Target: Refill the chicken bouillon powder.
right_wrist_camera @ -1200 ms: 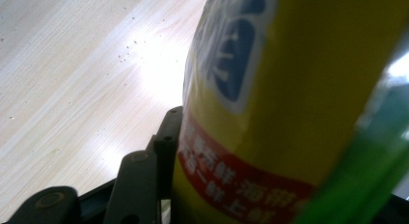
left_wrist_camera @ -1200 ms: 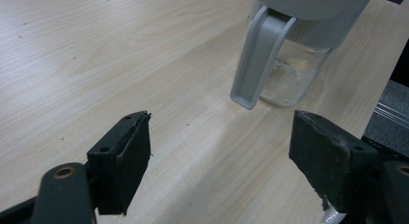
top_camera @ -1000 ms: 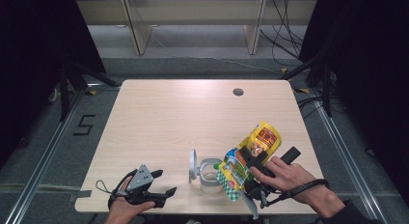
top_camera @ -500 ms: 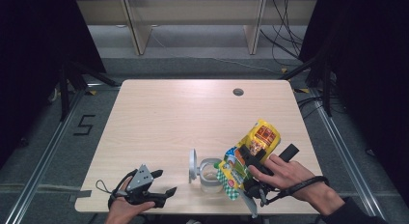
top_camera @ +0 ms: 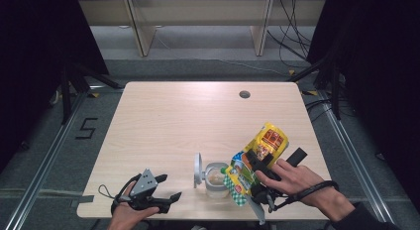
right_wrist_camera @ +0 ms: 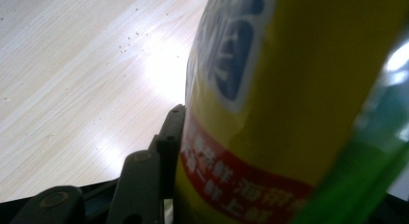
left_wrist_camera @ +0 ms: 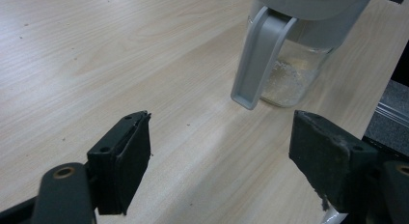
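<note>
Spanning most of the high view, the table [top_camera: 178,121] carries everything near its front edge. Tilted over the jar [top_camera: 216,178], the bag [top_camera: 255,158] (yellow and green, printed) sits clamped in the right gripper [top_camera: 252,165], mouth end angled down toward the jar's open top. That jar is clear, with a little pale grain at its bottom and its grey lid [top_camera: 198,169] flipped up on the left side. Resting apart at the front left, the left gripper [top_camera: 166,186] has its jaws spread with nothing between them. Pouring looks like the step in hand; next, I judge, the bag needs a steeper tip with its mouth kept over the jar's opening, or grains will scatter.
</note>
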A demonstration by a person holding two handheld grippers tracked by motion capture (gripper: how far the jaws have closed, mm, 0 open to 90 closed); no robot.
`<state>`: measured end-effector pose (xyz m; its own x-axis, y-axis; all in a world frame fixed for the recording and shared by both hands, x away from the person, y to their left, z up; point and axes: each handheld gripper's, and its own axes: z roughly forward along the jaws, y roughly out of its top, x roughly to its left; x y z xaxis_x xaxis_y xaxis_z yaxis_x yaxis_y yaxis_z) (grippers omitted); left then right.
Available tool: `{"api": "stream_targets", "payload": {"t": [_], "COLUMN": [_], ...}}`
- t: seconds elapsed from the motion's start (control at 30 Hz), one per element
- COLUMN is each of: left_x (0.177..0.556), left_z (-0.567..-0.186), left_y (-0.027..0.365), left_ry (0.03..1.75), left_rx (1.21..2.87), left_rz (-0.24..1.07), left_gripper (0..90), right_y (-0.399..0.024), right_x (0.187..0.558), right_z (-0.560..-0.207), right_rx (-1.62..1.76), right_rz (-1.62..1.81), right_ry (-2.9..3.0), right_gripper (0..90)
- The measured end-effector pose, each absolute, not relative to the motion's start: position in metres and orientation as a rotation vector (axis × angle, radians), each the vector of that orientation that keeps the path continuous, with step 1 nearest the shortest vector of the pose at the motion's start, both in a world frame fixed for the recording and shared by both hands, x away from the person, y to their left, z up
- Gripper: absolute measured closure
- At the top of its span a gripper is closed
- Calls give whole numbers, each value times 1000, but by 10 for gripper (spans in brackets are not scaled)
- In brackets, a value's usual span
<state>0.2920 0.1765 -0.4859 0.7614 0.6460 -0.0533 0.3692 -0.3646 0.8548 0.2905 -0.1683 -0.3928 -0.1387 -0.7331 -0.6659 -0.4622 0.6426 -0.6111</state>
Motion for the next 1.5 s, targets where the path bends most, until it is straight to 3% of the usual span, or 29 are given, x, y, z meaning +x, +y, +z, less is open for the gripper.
{"api": "stream_targets", "payload": {"t": [1.5], "left_x": [293], "left_z": [-486], "left_y": [177], "left_ry": [759], "left_rx": [2000], "left_rz": [368], "left_gripper": [219], "right_y": [-167], "right_x": [289], "right_z": [-392], "right_rx": [-1009], "right_rz": [-347], "right_ry": [1758], "right_gripper": [584]}}
